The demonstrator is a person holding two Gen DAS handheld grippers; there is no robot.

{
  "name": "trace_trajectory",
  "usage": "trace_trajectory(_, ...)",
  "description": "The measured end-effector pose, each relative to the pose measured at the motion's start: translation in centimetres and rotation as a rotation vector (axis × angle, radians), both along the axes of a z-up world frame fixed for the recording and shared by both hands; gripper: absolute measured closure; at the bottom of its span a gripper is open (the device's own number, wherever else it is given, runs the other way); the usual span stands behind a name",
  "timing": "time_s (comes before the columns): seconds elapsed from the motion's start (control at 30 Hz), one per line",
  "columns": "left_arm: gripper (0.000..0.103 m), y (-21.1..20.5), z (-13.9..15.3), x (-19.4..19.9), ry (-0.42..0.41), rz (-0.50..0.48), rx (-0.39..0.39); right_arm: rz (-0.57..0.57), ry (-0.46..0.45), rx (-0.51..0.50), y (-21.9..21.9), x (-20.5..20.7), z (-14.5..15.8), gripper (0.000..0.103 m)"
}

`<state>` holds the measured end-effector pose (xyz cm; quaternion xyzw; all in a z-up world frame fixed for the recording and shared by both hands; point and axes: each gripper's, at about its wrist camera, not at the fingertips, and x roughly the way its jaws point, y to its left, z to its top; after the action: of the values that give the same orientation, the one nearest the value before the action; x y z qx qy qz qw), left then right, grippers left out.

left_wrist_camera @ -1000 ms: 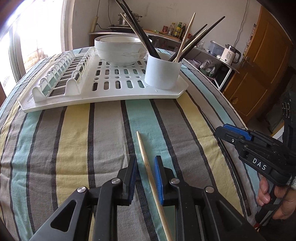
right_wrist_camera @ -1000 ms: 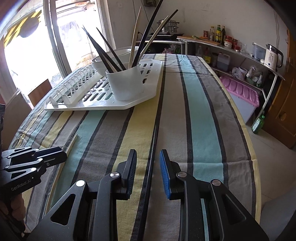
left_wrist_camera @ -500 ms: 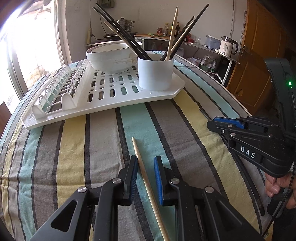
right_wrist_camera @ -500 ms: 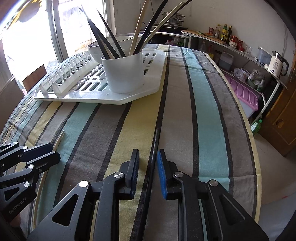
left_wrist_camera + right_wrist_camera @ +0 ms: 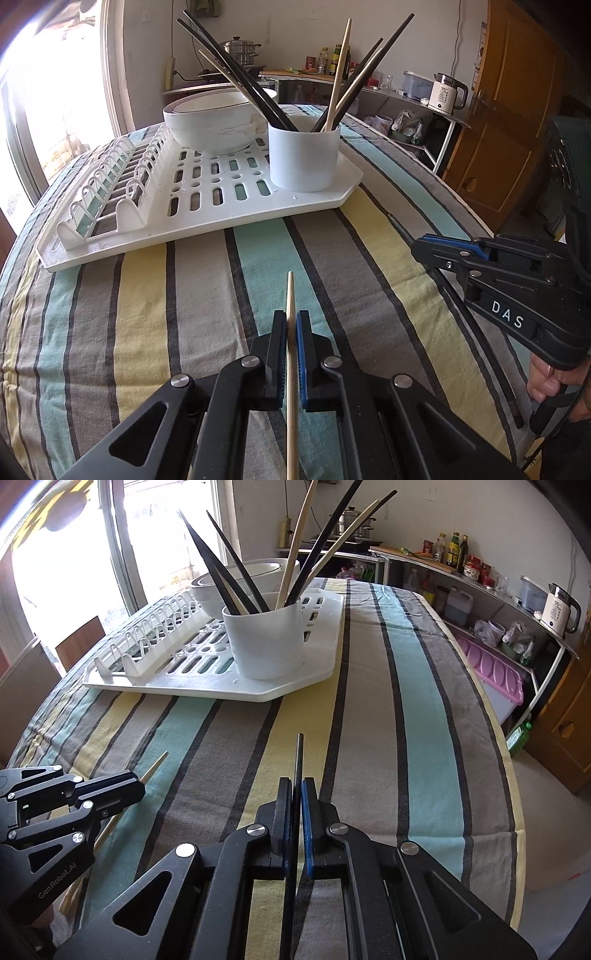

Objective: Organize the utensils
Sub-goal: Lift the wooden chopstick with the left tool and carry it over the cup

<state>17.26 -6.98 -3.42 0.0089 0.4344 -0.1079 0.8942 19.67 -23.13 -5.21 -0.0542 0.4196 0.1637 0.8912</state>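
A pale wooden chopstick [image 5: 290, 291] lies on the striped tablecloth [image 5: 140, 302], and my left gripper [image 5: 291, 317] is closing on it, its pads pressing both sides. My right gripper [image 5: 298, 786] is shut on a black chopstick [image 5: 299, 757] whose tip points toward the rack. In the left wrist view the right gripper [image 5: 421, 243] is at the right, with the black chopstick [image 5: 400, 227] poking out ahead of it. The left gripper [image 5: 136, 786] shows at the lower left of the right wrist view. A white cup [image 5: 303, 158] holds several black and wooden chopsticks.
The cup stands on a white slotted drying rack [image 5: 221, 218], next to a white bowl [image 5: 210, 125]. A person's hand [image 5: 546, 384] grips the right tool. The table edge [image 5: 517, 830] drops off at the right, with shelves and a kettle [image 5: 559, 609] beyond.
Both grippers have closed, the left onto the wooden chopstick and the right onto the black one. Each chopstick now lines up straight between its pads.
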Motion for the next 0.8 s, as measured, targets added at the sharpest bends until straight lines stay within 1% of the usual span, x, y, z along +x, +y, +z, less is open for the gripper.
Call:
trace_trajectory(0.27, 0.098, 1.0, 4.2, -0.4, -0.101, -0.019, -0.041, -0.001, -0.098, 0.084, 0.0, -0.9, 3.5, 0.098)
trace_trajectory(0.5, 0.098, 2.2, 7.5, -0.2, -0.170, -0.039, -0.083, -0.025, -0.186, 0.158, -0.6, -1.6, 6.7, 0.098)
trace_trajectory(0.8, 0.099, 2.8, 11.4, -1.3, -0.268, -0.055, -0.097, -0.041, -0.286, 0.201, -1.0, -2.7, 10.2, 0.098)
